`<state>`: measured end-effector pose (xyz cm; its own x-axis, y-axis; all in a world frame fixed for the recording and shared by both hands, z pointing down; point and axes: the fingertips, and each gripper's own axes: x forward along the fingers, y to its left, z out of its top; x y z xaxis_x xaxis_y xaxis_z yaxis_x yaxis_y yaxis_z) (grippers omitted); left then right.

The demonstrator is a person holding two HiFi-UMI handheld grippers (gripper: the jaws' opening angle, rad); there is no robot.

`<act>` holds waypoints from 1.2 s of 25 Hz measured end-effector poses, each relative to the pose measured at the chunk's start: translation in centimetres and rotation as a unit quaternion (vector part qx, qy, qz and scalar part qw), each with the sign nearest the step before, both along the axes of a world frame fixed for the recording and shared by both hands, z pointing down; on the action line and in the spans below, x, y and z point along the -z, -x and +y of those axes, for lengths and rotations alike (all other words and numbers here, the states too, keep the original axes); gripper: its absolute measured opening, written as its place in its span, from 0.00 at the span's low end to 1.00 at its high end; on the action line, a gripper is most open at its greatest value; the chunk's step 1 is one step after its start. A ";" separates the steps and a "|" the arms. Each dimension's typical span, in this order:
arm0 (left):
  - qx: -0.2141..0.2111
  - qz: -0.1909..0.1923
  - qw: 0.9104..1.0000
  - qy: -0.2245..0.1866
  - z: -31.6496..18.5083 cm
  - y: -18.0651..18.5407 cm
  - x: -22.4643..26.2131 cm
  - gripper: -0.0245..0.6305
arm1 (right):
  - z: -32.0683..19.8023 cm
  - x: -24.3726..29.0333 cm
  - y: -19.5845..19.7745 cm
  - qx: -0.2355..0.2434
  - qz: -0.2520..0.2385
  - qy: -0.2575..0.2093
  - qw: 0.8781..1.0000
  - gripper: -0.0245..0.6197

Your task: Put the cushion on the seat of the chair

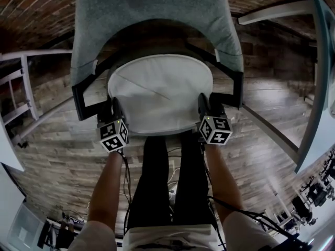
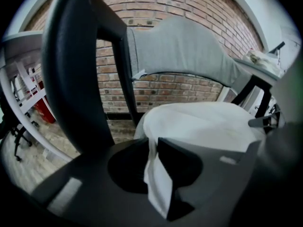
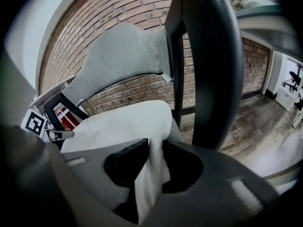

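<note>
Left gripper (image 2: 152, 143): jaws nearly together, clamped on a fold of the white cushion (image 1: 159, 90) at its near left edge. Right gripper (image 3: 155, 143): jaws a narrow gap apart, pinching the cushion's near right edge, which fills that gap and touches both. Count: 1 cushion, lying flat on the seat of 1 grey-backed chair (image 1: 152, 4), and 2 grippers.

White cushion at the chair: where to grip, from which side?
The cushion is flat, wide and soft, so pinch its thin near edge at two spread points. Come from the open front of the chair: backrest and arms block the other sides. The left gripper and right gripper grip it so.
</note>
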<state>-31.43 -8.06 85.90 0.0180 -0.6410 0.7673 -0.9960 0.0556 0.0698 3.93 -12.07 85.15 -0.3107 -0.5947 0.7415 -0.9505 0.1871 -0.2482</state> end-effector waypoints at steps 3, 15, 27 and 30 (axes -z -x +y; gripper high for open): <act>0.014 0.010 1.000 -0.003 0.0 0.0 0.3 0.10 | 0.1 0.3 -0.1 -0.011 -0.006 -0.007 1.000 0.19; -0.001 -0.017 1.000 -0.022 0.1 -0.2 2.1 0.19 | 0.6 1.2 -0.6 -0.045 0.035 -0.022 0.998 0.35; -0.032 -0.010 0.998 -0.047 1.1 -1.8 6.5 0.19 | 1.6 4.4 -1.2 -0.040 0.037 -0.035 0.998 0.41; -0.042 -0.003 0.997 -0.057 1.4 -2.2 8.6 0.19 | 2.2 6.2 0.3 -0.026 0.005 -0.033 0.999 0.41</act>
<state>-29.22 -6.70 77.27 0.0704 -0.7204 0.6899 -0.9973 -0.0357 0.0645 3.68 -9.90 78.99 -0.2700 -0.6582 0.7028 -0.9619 0.1526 -0.2267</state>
